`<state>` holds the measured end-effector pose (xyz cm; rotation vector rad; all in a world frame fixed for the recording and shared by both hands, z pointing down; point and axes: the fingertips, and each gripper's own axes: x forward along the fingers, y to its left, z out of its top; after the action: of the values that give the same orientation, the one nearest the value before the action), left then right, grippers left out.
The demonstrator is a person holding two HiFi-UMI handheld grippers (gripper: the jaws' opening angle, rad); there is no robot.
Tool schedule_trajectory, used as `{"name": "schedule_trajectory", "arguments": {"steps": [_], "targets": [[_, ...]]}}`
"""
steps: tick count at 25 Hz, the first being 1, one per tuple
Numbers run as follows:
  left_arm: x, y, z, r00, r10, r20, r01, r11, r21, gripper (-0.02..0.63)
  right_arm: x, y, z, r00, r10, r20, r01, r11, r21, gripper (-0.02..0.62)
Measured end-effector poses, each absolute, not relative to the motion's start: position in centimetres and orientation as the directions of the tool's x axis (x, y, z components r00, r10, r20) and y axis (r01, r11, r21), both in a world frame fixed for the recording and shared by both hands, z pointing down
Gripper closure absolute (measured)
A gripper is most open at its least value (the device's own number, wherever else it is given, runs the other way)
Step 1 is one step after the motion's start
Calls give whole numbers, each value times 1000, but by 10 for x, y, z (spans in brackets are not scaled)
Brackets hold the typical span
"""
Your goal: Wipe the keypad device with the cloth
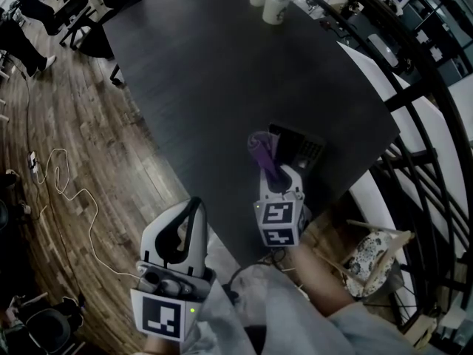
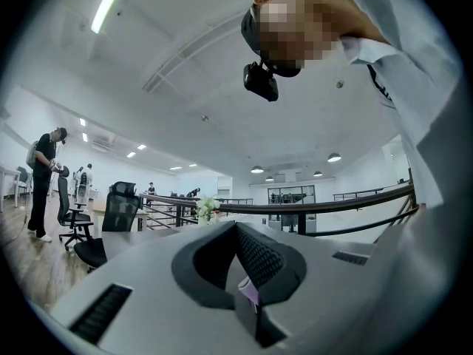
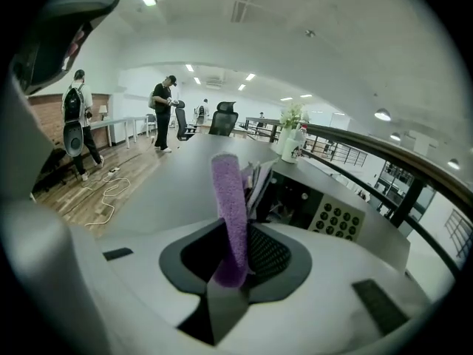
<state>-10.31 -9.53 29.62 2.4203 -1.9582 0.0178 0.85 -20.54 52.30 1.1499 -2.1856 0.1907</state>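
Right tool [image 1: 278, 172] pinches the purple cloth [image 1: 261, 150] by its bunched end, at the 9 o'clock edge of the keypad device [image 1: 301, 149], which sits at the bench [image 1: 222, 65] edge, 4 o'clock. Left tool [image 1: 192, 207] pressed together, 7 o'clock. Cloth probably soft and light; device stiff, may slide.

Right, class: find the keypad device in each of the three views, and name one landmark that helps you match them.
Head view: the keypad device is right of centre, near the table edge, beside the purple cloth.
Left gripper view: not in it.
Right gripper view: right of centre, just right of the cloth.
Shared landmark: the vase of flowers, in all three.
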Motion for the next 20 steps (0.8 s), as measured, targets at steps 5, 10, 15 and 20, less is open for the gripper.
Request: {"name": "schedule_trajectory", "arguments": {"steps": [5,10,15,20], "targets": [[-105,-94,294,208,-978,24,-978,-208,16,595,0,-200,529,-434,-668,604,-786,608,107,505],[-101,-94,296,227,-974,28,-974,-226,14,595,5,-203,531,-442,-678,588,-813,580,57,505],[-92,-100,294,259,-965,25,-966,-259,14,595,19,-207,529,-426,-696,578,-841,540,30,505],[-82,-105,294,295,-955,22,-955,-295,17,595,41,-208,528,-394,-718,574,-870,493,21,505]]}}
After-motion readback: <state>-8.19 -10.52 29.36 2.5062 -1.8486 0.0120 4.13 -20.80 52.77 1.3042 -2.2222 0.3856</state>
